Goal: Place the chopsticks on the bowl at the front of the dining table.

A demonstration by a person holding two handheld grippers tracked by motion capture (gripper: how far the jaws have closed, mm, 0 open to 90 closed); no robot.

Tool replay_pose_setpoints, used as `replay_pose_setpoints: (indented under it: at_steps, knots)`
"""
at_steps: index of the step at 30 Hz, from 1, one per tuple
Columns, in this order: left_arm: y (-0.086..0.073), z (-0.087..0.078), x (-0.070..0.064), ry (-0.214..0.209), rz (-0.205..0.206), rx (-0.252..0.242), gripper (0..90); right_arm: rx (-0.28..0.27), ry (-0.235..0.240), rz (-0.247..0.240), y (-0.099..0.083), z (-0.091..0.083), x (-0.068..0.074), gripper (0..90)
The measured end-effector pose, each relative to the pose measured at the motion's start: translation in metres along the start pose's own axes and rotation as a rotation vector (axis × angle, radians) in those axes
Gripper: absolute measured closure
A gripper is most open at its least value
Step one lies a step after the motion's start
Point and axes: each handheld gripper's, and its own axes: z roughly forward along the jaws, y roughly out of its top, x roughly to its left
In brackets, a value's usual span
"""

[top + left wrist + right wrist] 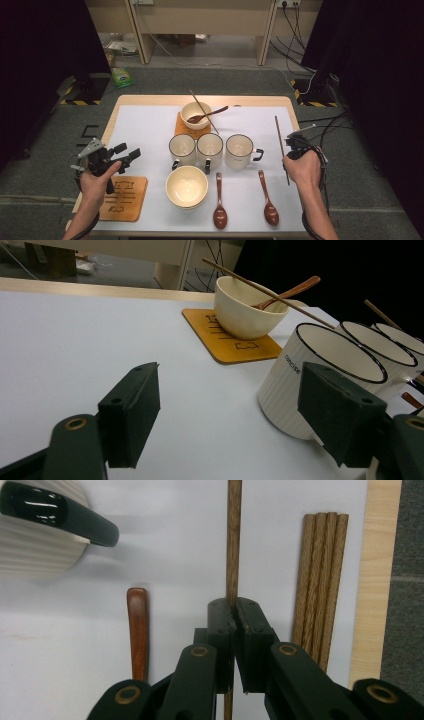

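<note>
High view: right gripper (295,142) at right edge of bench (145,125), clamped on single chopstick (281,147) that runs lengthwise up the white surface, well right of three mugs (210,150). Right gripper view: fingers (220,630) pressed tight together on that chopstick (233,540), stick passing straight between them and on past the tips; bundle of chopsticks (320,580) lying flat just beside, toward the wooden bench edge; spoon handle (137,630) on the other side, mug handle (60,517) beyond it. Left gripper (112,157) at left of bench, above a wooden coaster (125,197), fingers spread wide, nothing between them. Left gripper view: wide gap between fingers (132,410), nearest mug (320,380) just beside one of them; bowl (247,307) on second coaster (230,337) farther off, spoon and one chopstick resting in it.
</note>
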Motion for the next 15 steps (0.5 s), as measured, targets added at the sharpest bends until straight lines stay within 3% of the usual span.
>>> replay_pose_setpoints:
  at_steps: [15]
  knots:
    - [0.0006, -0.0006, -0.0002, 0.0, 0.0, -0.002, 24.4, -0.037, 0.005, -0.006, 0.0065, -0.0069, 0.0042, 85.5]
